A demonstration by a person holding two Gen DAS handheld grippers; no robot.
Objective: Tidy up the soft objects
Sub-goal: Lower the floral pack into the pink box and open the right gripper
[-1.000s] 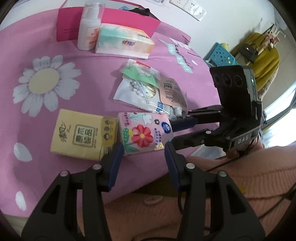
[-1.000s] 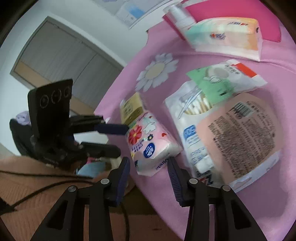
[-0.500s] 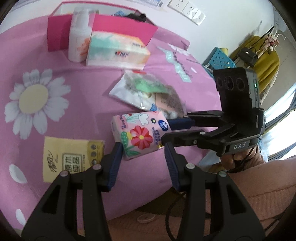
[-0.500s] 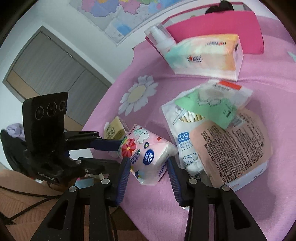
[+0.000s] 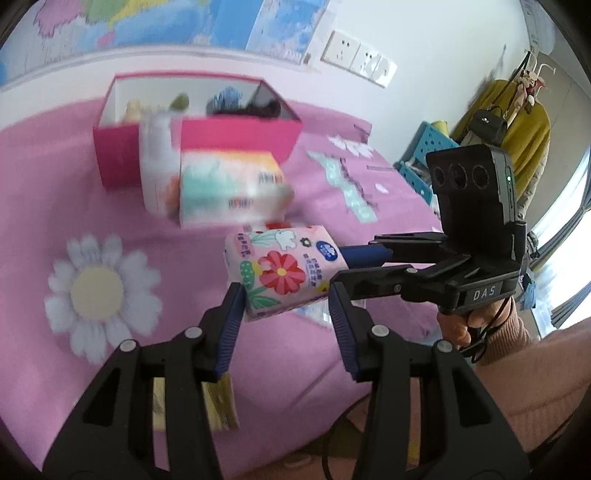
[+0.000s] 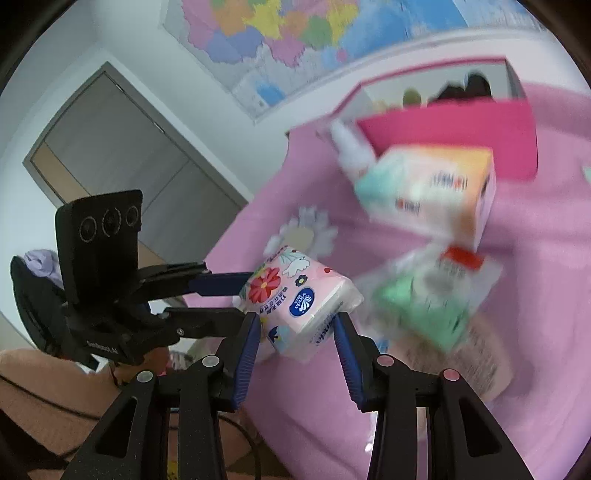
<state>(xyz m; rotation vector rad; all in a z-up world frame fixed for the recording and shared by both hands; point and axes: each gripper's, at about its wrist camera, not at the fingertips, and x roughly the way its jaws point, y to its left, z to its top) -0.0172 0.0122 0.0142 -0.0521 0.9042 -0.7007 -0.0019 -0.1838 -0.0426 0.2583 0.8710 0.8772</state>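
Tissue pack (image 5: 282, 271) gripped by both left gripper (image 5: 284, 302) and right gripper (image 6: 297, 325) | fingers part-closed on it | carry level toward pink box (image 5: 199, 147), release together.

Counter (image 5: 74, 192) w/ pink cloth, white daisy print (image 5: 99, 291). Pink open box (image 5: 236, 136) at far side by wall; white bottle (image 5: 159, 173) and tissue box (image 5: 229, 192) just in front of box, touching each other. Blurred plastic packets (image 6: 428, 295) nearer than tissue box. Yellow pack (image 5: 218, 406) at near edge.

A colourful wall map (image 6: 295, 33) is hanging above the pink daisy-print cloth (image 5: 74, 229), white wall sockets (image 5: 358, 62) are sitting beside it, and a mustard coat (image 5: 528, 147) is hanging further off.
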